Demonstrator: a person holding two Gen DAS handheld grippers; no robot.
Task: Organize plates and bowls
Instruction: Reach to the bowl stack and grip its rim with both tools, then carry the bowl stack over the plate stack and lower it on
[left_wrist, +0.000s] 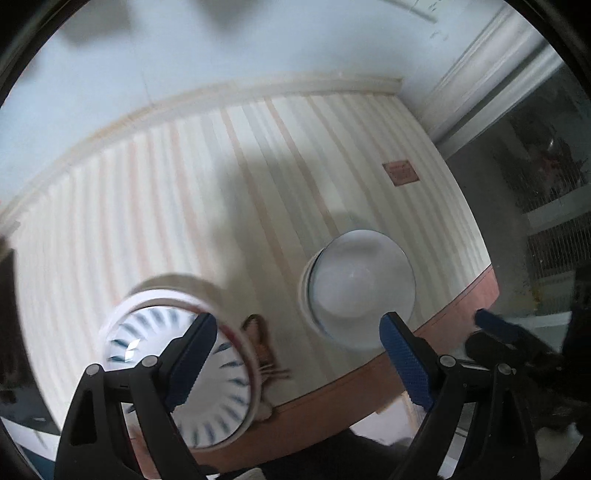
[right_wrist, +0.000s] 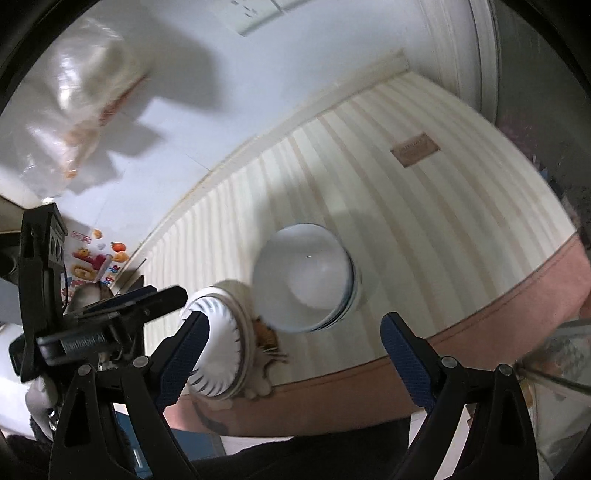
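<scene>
A stack of plain white bowls sits on the striped table mat near the table's front edge. A stack of white plates with blue dashes sits to its left, at the edge. My left gripper is open above the front edge, with the plates under its left finger and the bowls by its right one. My right gripper is open and empty, hovering before the bowls and plates. The other gripper shows at the left of the right wrist view.
A cat picture is printed on the mat between the stacks. A brown label lies on the mat far right. The table has a pink edge. A white wall is behind; a plastic bag hangs upper left.
</scene>
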